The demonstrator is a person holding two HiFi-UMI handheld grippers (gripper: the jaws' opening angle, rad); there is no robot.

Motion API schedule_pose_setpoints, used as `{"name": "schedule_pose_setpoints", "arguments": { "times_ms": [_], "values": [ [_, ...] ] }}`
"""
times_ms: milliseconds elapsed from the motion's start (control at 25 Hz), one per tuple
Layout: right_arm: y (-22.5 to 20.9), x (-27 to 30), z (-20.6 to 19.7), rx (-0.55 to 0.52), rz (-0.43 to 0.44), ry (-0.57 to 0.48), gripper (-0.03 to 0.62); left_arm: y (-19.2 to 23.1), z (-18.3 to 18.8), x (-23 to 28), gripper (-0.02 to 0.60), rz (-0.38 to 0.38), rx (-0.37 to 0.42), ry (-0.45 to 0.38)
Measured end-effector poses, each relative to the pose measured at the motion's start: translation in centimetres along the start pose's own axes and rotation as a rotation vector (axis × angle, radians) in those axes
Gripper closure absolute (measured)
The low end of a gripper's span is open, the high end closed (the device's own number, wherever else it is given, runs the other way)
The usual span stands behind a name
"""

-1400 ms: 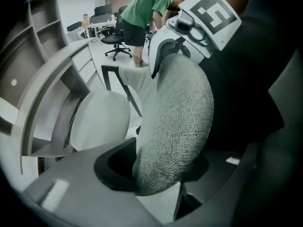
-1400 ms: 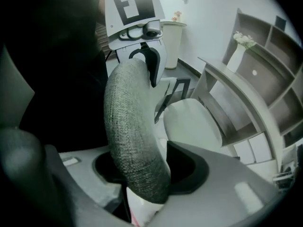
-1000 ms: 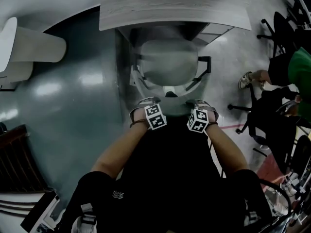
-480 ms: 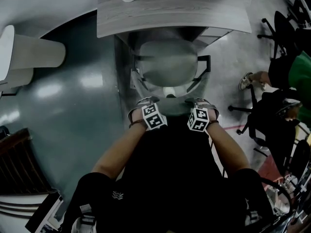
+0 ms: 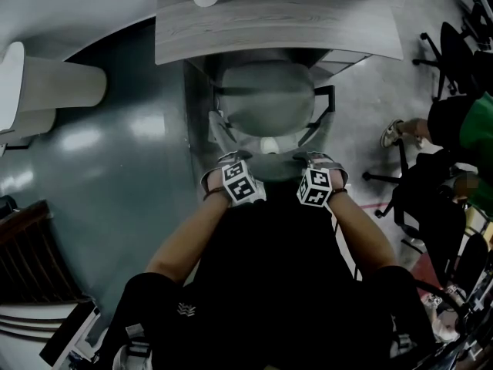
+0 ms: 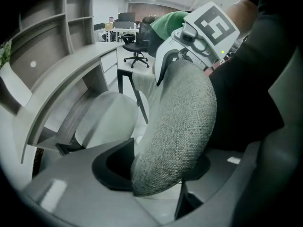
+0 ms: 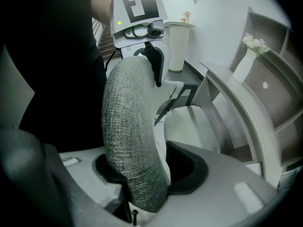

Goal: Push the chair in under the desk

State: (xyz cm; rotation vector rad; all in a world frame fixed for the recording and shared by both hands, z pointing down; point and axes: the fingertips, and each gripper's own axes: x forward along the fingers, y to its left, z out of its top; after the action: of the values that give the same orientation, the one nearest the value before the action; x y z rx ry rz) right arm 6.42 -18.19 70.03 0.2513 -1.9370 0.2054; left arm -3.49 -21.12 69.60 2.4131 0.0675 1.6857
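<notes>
The chair (image 5: 266,102) stands with its seat partly beneath the surface (image 5: 277,21), its grey backrest (image 6: 180,122) toward us. Our left tool (image 6: 158,181) straddles the backrest's top edge, jaws wide and just now opening a little further, pads on the fabric. Our right tool (image 7: 142,174) clamps the same edge.

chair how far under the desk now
Done: front of the round grey seat under the grey wooden desk. In hand: left gripper and right gripper clamp the grey fabric backrest; the left's jaws have just been opening. Left: seat rear and black armrests are out.
</notes>
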Motion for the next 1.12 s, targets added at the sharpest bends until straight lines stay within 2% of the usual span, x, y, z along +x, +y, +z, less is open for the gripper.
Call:
{"name": "schedule_pose_setpoints", "arguments": {
  "times_ms": [200, 360, 720, 880, 1120],
  "values": [
    [-1.2, 0.0, -1.0, -0.005, -0.001, 0.005, 0.396, 0.4, 0.9, 0.6, 0.339, -0.012, -0.006, -0.005],
    [-2.3, -0.1, -1.3, -0.034, -0.046, -0.017, 0.391, 1.2, 1.7, 0.8, 0.337, -0.020, -0.001, -0.007],
    [-3.2, 2.0, -1.9, -0.050, -0.051, -0.001, 0.395, 1.7, 0.6, 2.9, 0.336, -0.017, 0.023, 0.024],
    [-5.1, 3.1, -2.0, -0.050, -0.056, 0.007, 0.395, 3.7, 0.6, 3.4, 0.334, -0.017, 0.026, 0.041],
    [-9.5, 4.4, -0.4, -0.029, -0.071, 0.007, 0.394, 9.1, 0.2, 3.1, 0.334, 0.023, 0.026, 0.077]
  ]
}}
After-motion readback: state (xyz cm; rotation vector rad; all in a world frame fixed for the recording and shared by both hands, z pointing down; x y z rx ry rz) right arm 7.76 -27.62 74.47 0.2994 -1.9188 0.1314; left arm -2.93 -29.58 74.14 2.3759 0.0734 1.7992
